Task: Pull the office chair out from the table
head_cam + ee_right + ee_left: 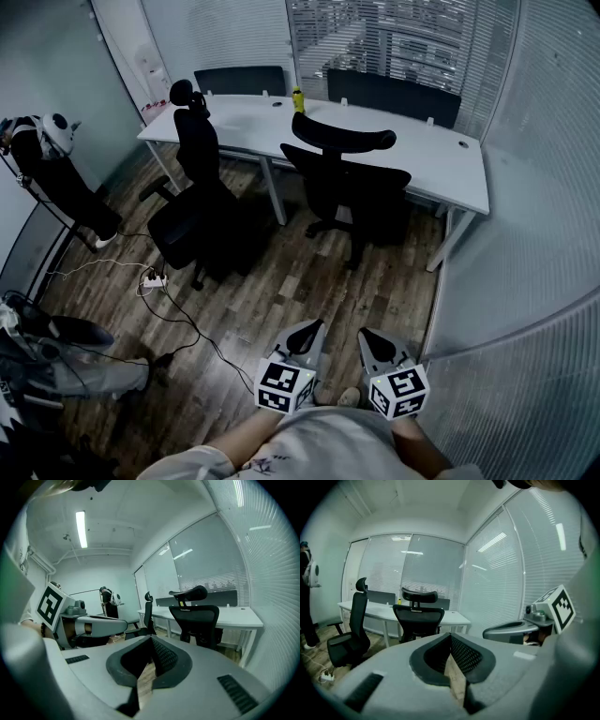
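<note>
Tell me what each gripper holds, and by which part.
Nothing is held. The left gripper and the right gripper are both shut and empty.

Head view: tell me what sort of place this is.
Probably a small office or meeting room: a long white table, two black office chairs by it on a wood floor, and slatted blinds covering the walls.

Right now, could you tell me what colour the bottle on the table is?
The bottle is yellow, clearest in the head view.

The grey left gripper (312, 328) and right gripper (367, 336) bear black-and-white marker cubes (284, 385); the shirt (319, 441) is pale.
</note>
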Available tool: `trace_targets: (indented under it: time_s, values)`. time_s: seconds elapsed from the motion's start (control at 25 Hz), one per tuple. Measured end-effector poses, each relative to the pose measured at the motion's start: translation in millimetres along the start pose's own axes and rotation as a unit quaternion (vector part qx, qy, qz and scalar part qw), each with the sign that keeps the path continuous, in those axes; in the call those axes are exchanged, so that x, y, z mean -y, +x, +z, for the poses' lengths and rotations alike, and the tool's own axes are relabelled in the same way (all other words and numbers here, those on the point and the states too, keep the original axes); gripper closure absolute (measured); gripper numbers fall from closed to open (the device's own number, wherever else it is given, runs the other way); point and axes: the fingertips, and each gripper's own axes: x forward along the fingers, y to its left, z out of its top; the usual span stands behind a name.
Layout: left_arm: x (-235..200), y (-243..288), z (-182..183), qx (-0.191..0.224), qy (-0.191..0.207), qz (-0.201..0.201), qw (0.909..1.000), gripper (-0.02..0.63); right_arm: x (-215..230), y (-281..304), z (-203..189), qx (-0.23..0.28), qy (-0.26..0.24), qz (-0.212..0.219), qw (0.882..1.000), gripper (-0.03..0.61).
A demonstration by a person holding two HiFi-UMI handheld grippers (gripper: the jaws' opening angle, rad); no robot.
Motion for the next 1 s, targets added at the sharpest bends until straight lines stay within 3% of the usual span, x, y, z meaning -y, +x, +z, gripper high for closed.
trace_targets:
  time_s: [0.64, 1.0]
  values:
    - [9, -1, -5, -0.006, 0.001, 0.002, 1.0, 0.603, 0, -10, 0, 0.004, -0.015, -0.001, 1.0, 0.571]
    - [28, 23, -6, -0.009, 0.001, 0.005, 0.9999, 0.603, 25, -20, -4, 0.004, -0.015, 0.009, 1.0, 0.571]
